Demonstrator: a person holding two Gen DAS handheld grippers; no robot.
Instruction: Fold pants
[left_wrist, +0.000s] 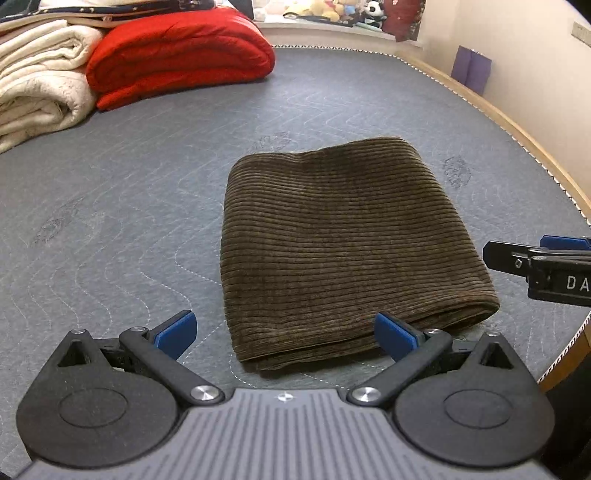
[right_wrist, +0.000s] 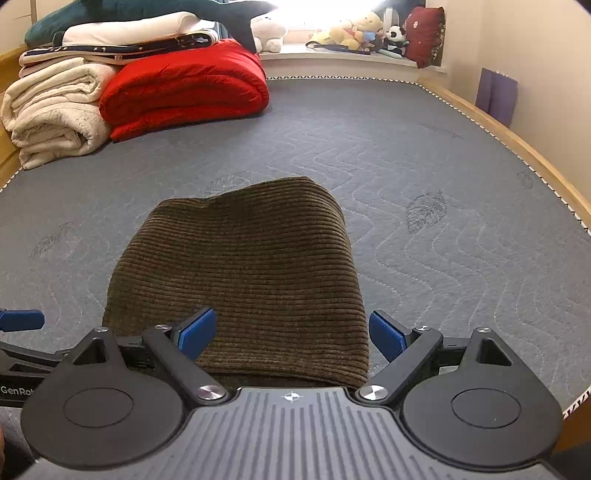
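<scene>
Left gripper (left_wrist: 286, 334): nearest the left wrist camera, its blue pads spread as wide as they go, with nothing clamped between them. The near-left corner of the pants lies in the gap, and the right-hand pad (left_wrist: 393, 336) sits against the near folded edge; whether it touches the cloth cannot be told.
Right gripper (right_wrist: 291, 334): also spread wide, holding nothing. Its left pad (right_wrist: 195, 332) lies over the cloth, its right pad (right_wrist: 386, 334) just off the right edge of the cloth, so the near-right corner sits between them.
Pants (left_wrist: 347, 243): brown corduroy, folded into a thick, flat rectangle, ribs running across. They lie on the mattress, near its front edge, well apart from the bedding.
Mattress (left_wrist: 147, 184): grey, quilted with wavy stitching and leaf shapes, inside a pale wooden frame (left_wrist: 517, 133).
Red quilt (left_wrist: 181, 55): folded, at the far left of the mattress.
Cream blankets (left_wrist: 40, 85): rolled and stacked just beside the red quilt, on its left, with more folded bedding on top.
Stuffed toys (right_wrist: 362, 31): lined up on the window ledge beyond the mattress.
Purple panel (right_wrist: 496, 96): leaning against the wall at the right.
</scene>
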